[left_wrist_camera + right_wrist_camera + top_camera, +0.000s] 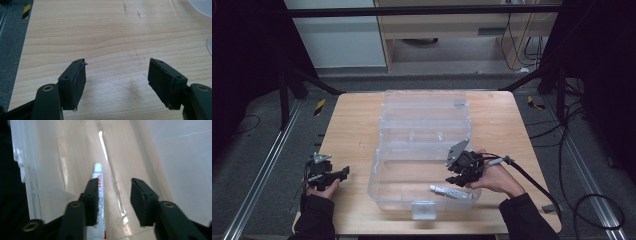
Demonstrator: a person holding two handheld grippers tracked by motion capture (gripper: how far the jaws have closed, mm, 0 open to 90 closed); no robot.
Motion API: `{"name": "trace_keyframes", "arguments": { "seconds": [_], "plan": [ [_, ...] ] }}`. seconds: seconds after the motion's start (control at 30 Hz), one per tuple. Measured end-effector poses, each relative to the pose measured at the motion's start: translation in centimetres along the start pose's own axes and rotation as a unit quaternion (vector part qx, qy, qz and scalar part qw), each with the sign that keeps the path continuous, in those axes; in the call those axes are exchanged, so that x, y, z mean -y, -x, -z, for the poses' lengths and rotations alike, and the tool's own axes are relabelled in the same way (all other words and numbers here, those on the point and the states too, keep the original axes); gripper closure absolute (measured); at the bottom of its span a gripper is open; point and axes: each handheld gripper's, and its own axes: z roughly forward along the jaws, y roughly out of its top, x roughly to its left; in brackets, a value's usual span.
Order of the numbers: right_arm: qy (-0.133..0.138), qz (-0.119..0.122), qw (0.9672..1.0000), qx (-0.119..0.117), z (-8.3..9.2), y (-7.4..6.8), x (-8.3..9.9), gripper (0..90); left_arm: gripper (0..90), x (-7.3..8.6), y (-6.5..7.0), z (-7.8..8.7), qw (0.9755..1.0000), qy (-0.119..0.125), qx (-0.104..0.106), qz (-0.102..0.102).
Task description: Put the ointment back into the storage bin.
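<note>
This looks like a lab or recording workspace. A small wooden table (352, 130) stands on grey carpet (257, 150) inside a dark frame of black struts (422, 10), with metal floor rails (262, 175) running along both sides. Loose black cables (582, 135) trail over the carpet at the right, yellow-and-black hazard tape (319, 106) marks the floor, and a pale wooden cabinet (452, 30) stands behind with more wires hanging beside it.
</note>
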Motion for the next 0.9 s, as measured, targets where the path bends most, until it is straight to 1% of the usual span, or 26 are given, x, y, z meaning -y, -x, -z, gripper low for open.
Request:
{"name": "trace_keyframes", "arguments": {
  "seconds": [0.07, 0.1, 0.17, 0.2, 0.23, 0.33, 0.4, 0.43, 0.47, 0.5, 0.53, 0.57, 0.6, 0.63, 0.67, 0.7, 0.73, 0.77, 0.83, 0.87, 0.9],
  "plan": [
    [0.019, -0.012, 0.9997, 0.009, 0.7, 0.1, 0.3, 57.0, 30.7, 0.0, 0.0, 0.0, 1.0, 0.0, 0.001, 0.0],
    [0.033, -0.023, 0.9991, 0.016, 1.1, 0.1, 0.6, 55.0, 30.8, 0.0, 0.1, 0.0, 1.0, 0.0, 0.001, 0.0],
    [0.053, -0.039, 0.9976, 0.022, 1.7, 0.1, 1.0, 54.0, 31.1, 0.0, 0.1, 0.1, 1.0, 0.001, 0.002, 0.0],
    [0.064, -0.046, 0.9966, 0.024, 2.0, 0.1, 1.2, 51.7, 31.4, 0.0, 0.1, 0.1, 1.0, 0.001, 0.003, 0.0],
    [0.077, -0.054, 0.9951, 0.031, 2.3, 0.1, 1.4, 50.6, 32.0, 0.0, 0.1, 0.1, 1.0, 0.002, 0.005, 0.0],
    [0.114, -0.083, 0.9887, 0.05, 3.4, 0.2, 2.3, 41.9, 33.9, 0.0, 0.1, 0.2, 1.0, 0.003, 0.008, 0.0],
    [0.137, -0.104, 0.9832, 0.062, 4.0, 0.3, 3.0, 39.1, 35.1, 0.0, 0.1, 0.3, 0.9999, 0.004, 0.01, 0.0],
    [0.143, -0.11, 0.9812, 0.069, 4.3, 0.4, 3.3, 37.5, 35.6, 0.0, 0.1, 0.3, 0.9999, 0.005, 0.011, 0.0],
    [0.154, -0.121, 0.9775, 0.077, 4.7, 0.4, 3.8, 36.5, 36.5, 0.0, 0.1, 0.3, 0.9999, 0.005, 0.012, 0.0],
    [0.162, -0.129, 0.9749, 0.082, 4.9, 0.5, 4.1, 35.7, 36.9, 0.0, 0.1, 0.3, 0.9999, 0.005, 0.013, 0.0],
    [0.175, -0.142, 0.9701, 0.091, 5.3, 0.5, 4.6, 33.6, 37.7, -0.1, 0.1, 0.4, 0.9999, 0.005, 0.014, 0.0],
    [0.183, -0.148, 0.967, 0.097, 5.5, 0.6, 4.9, 31.4, 38.1, -0.1, 0.1, 0.4, 0.9999, 0.005, 0.014, 0.0],
    [0.195, -0.159, 0.962, 0.106, 5.8, 0.7, 5.5, 29.4, 38.6, -0.1, 0.1, 0.4, 0.9999, 0.006, 0.015, 0.0],
    [0.201, -0.166, 0.9589, 0.112, 5.9, 0.7, 5.8, 28.7, 38.9, -0.1, 0.2, 0.4, 0.9999, 0.007, 0.015, 0.0],
    [0.21, -0.178, 0.954, 0.12, 6.2, 0.8, 6.3, 27.1, 39.2, -0.1, 0.2, 0.4, 0.9998, 0.007, 0.016, 0.0],
    [0.212, -0.187, 0.9513, 0.123, 6.3, 0.9, 6.6, 25.4, 39.5, -0.1, 0.2, 0.5, 0.9998, 0.008, 0.016, 0.0],
    [0.213, -0.199, 0.9473, 0.132, 6.4, 1.0, 7.1, 23.2, 39.7, -0.1, 0.2, 0.5, 0.9998, 0.008, 0.017, -0.001],
    [0.212, -0.201, 0.9467, 0.136, 6.4, 1.1, 7.3, 22.7, 39.7, -0.1, 0.2, 0.5, 0.9998, 0.008, 0.017, -0.001],
    [0.213, -0.214, 0.9404, 0.155, 6.4, 1.2, 8.3, 21.3, 40.1, -0.1, 0.2, 0.5, 0.9998, 0.009, 0.017, -0.001],
    [0.214, -0.22, 0.938, 0.161, 6.3, 1.2, 8.6, 20.7, 40.3, -0.1, 0.2, 0.6, 0.9998, 0.009, 0.017, 0.0],
    [0.219, -0.225, 0.9341, 0.169, 6.3, 1.3, 9.0, 19.8, 40.4, -0.1, 0.2, 0.6, 0.9998, 0.01, 0.017, 0.0]
  ]
}}
